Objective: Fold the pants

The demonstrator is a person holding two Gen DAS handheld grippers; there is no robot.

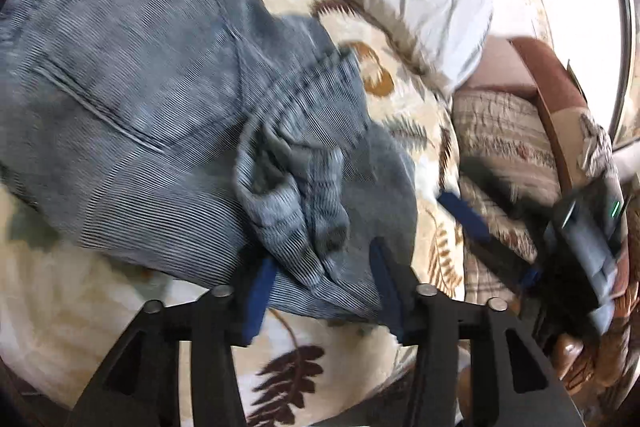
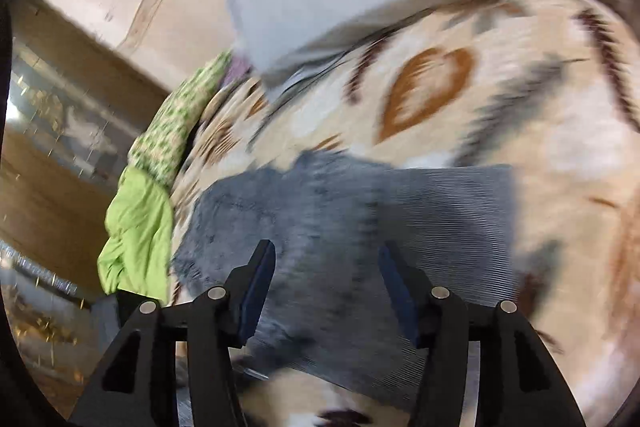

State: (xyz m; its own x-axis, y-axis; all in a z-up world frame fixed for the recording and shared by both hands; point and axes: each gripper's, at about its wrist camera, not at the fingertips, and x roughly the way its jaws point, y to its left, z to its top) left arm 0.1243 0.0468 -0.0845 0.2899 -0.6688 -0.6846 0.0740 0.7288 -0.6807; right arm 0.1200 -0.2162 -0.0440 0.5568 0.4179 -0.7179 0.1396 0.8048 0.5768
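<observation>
Both tools, left tool [image 1: 324,281] and right tool [image 2: 326,291], gape apart over blurred grey pants [image 1: 132,99] on the bed [image 1: 80,307], cut off leftward.

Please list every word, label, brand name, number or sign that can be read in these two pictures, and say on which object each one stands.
None can be read.
Pants: no tag or label shows.
Blanket: leaf pattern only, no writing.
Right gripper: a small green light on its body, no letters.
Both views are motion-blurred.

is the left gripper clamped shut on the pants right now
No, the left gripper has its jaws spread wide, with the bunched waistband of the grey-blue pants lying between them, ungripped.
</observation>
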